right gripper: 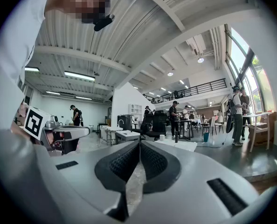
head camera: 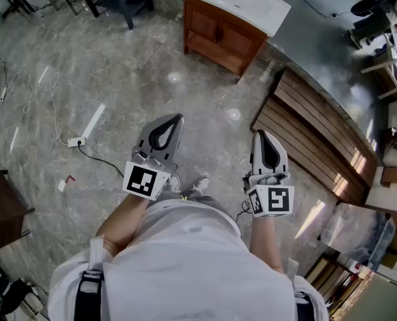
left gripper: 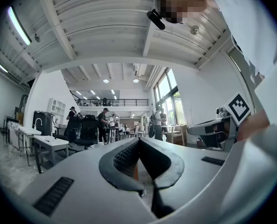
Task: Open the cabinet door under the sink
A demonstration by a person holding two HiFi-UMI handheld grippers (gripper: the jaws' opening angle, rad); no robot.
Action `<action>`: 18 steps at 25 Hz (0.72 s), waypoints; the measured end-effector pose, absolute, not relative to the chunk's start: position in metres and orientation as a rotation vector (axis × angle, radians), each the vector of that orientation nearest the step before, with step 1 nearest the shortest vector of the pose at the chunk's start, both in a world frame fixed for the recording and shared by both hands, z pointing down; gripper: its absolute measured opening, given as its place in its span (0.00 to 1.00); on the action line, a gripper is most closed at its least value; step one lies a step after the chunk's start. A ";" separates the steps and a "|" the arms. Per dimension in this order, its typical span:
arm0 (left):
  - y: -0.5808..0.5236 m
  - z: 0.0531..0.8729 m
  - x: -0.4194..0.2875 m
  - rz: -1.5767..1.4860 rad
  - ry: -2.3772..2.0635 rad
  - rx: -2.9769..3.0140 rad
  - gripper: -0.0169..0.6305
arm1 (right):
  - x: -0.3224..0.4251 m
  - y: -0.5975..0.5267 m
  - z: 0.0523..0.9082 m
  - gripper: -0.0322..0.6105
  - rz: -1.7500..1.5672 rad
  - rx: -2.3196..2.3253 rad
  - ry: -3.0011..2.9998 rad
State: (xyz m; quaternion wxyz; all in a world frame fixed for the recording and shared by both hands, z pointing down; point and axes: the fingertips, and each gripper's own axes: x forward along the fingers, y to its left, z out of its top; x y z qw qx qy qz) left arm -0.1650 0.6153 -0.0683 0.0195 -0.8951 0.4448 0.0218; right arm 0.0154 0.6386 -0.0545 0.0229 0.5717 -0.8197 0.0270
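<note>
Left gripper (head camera: 177,118) and right gripper (head camera: 260,134) held low, jaws pressed together, holding nothing, cabinet (head camera: 222,37) well ahead, doors seemingly closed.

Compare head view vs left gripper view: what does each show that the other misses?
Head view only: the sink cabinet, shut and well ahead of both tools; a slatted wooden panel and a power strip on the floor. Left gripper view only: the ribbed ceiling, people at desks, and tall windows. Both: the left tool, jaws together on nothing, and the right tool.
</note>
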 end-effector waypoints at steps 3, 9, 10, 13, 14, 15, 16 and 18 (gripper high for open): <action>0.616 -0.065 -0.160 0.058 1.380 -2.780 0.05 | 0.018 0.639 -0.052 0.11 0.087 1.759 -2.545; 0.605 -0.059 -0.153 0.055 1.390 -2.792 0.05 | 0.024 0.627 -0.047 0.11 0.108 1.755 -2.557; 0.603 -0.058 -0.149 0.055 1.392 -2.793 0.05 | 0.029 0.625 -0.047 0.11 0.112 1.761 -2.564; 0.596 -0.056 -0.134 0.053 1.391 -2.788 0.05 | 0.046 0.619 -0.045 0.11 0.101 1.765 -2.565; 0.593 -0.055 -0.128 0.053 1.392 -2.785 0.05 | 0.052 0.617 -0.044 0.11 0.094 1.760 -2.560; 0.591 -0.055 -0.122 0.054 1.395 -2.781 0.05 | 0.059 0.614 -0.041 0.11 0.091 1.754 -2.559; 0.588 -0.054 -0.115 0.054 1.398 -2.777 0.05 | 0.066 0.611 -0.039 0.11 0.092 1.747 -2.562; 0.582 -0.053 -0.103 0.049 1.406 -2.767 0.05 | 0.080 0.606 -0.033 0.11 0.099 1.735 -2.572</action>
